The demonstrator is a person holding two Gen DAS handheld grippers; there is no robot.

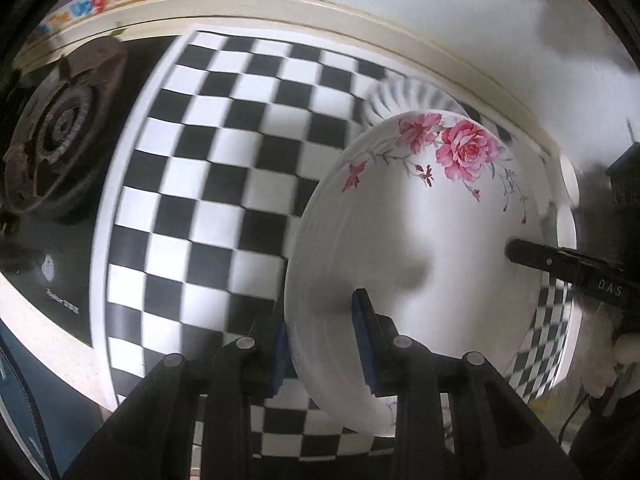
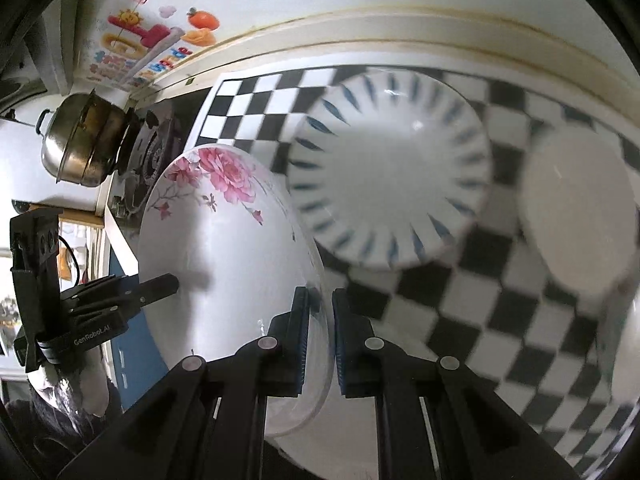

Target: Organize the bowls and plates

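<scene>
A white plate with pink roses [image 1: 408,248] is held up off the checkered mat, tilted on edge. My left gripper [image 1: 320,340] is shut on its near rim, one blue pad on each face. My right gripper [image 2: 320,336] is shut on the opposite rim of the same plate [image 2: 224,264]. The right gripper's finger shows in the left wrist view [image 1: 560,260], and the left gripper's in the right wrist view [image 2: 156,284]. A white bowl with blue dashes [image 2: 392,172] lies on the mat behind. A plain white bowl [image 2: 580,216] lies to its right.
The black-and-white checkered mat [image 1: 224,184] covers the counter. A gas stove burner [image 1: 60,120] sits at the left, with a steel pot [image 2: 84,140] on it. A cream wall ledge [image 2: 400,36] runs along the back.
</scene>
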